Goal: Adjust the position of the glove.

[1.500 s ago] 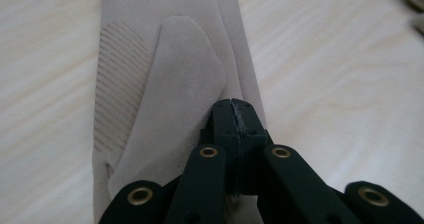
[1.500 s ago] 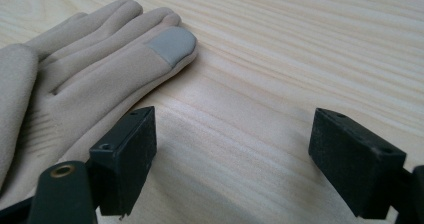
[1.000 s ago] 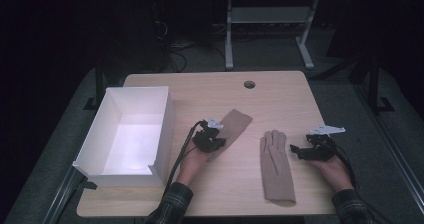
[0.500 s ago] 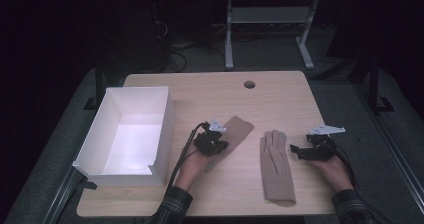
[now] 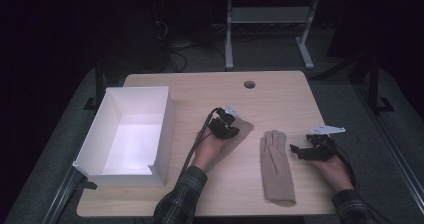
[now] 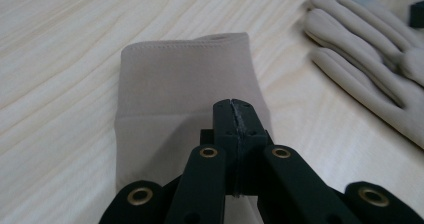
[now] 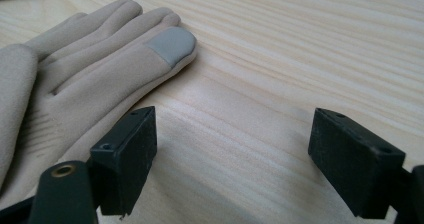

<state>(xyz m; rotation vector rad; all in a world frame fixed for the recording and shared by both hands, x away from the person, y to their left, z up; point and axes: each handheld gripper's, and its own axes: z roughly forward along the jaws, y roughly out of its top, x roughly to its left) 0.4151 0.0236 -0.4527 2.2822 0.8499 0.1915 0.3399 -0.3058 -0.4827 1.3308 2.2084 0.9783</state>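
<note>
Folded glove (image 6: pixel 185 94) lies on table (image 5: pixel 200 89) beside white box (image 5: pixel 165 119), pinched by left gripper (image 5: pixel 227 126); carry into box likely next. Right gripper (image 5: pixel 300 151) gapes beside flat glove (image 5: pixel 275 164), empty

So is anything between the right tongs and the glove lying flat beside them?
Nothing visible. The right tongs stand open over bare table, and the flat glove lies right beside one jaw with no object between. The left tongs are shut on the other glove, well clear.
</note>
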